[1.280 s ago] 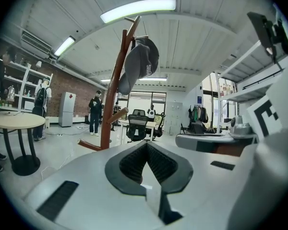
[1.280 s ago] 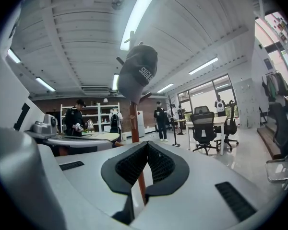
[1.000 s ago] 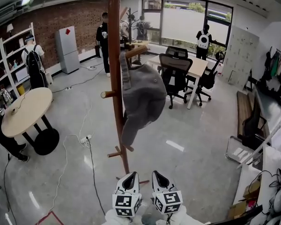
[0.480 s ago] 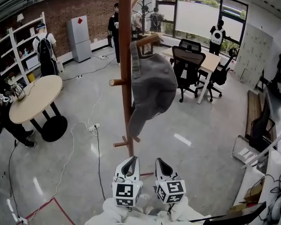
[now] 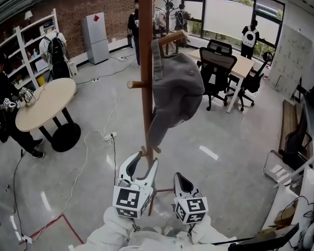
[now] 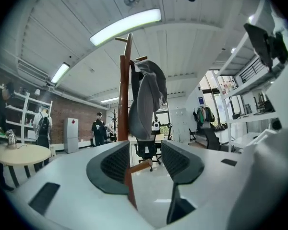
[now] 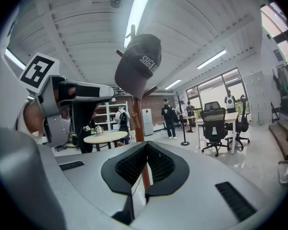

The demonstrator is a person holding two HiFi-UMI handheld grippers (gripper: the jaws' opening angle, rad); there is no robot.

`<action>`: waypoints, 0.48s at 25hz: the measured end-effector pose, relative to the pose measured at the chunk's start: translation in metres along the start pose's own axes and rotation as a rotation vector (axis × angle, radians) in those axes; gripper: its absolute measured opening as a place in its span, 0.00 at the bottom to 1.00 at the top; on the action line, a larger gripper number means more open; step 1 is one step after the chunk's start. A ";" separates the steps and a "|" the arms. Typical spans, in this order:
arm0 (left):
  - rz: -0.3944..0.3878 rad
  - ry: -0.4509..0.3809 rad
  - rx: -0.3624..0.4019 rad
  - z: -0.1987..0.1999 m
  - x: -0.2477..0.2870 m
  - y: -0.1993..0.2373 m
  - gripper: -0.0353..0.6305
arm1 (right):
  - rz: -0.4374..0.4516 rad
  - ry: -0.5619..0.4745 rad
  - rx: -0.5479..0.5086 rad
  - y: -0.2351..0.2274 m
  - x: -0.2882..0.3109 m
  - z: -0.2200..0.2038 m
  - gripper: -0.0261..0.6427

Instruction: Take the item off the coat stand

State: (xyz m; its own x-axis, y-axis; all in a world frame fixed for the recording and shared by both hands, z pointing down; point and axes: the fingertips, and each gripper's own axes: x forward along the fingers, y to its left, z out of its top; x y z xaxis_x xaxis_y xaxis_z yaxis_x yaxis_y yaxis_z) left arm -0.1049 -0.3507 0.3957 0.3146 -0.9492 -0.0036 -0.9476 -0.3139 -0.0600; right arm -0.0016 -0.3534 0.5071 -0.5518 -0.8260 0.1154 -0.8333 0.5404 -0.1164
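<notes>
– Well, what stands ahead of the grippers?
– A wooden coat stand [image 5: 145, 61], just beyond the left gripper [image 5: 145, 160]. A grey cap [image 5: 175, 95] hangs on an upper peg, above and ahead of both tools.
– And the jaws?
– The left jaws are opening with nothing pressed, the pole showing beyond the gap. The right gripper [image 5: 179, 178] is closed and empty. Only the right gripper view shows white lettering on the cap, too small to read.
</notes>
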 end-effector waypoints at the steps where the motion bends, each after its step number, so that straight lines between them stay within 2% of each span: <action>1: -0.011 -0.013 0.015 0.006 0.002 0.003 0.33 | 0.000 0.000 0.001 0.000 0.000 0.000 0.05; 5: -0.038 -0.051 0.069 0.029 0.011 0.010 0.33 | -0.006 0.003 0.010 -0.005 -0.002 -0.002 0.05; 12: -0.115 -0.069 0.056 0.054 0.033 0.007 0.33 | -0.020 0.008 0.014 -0.011 -0.004 -0.004 0.05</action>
State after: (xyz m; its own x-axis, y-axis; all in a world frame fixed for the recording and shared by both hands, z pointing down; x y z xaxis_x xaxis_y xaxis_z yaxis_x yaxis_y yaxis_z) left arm -0.0978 -0.3834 0.3415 0.4263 -0.9025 -0.0618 -0.9009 -0.4174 -0.1191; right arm 0.0099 -0.3556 0.5121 -0.5351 -0.8354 0.1259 -0.8438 0.5213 -0.1274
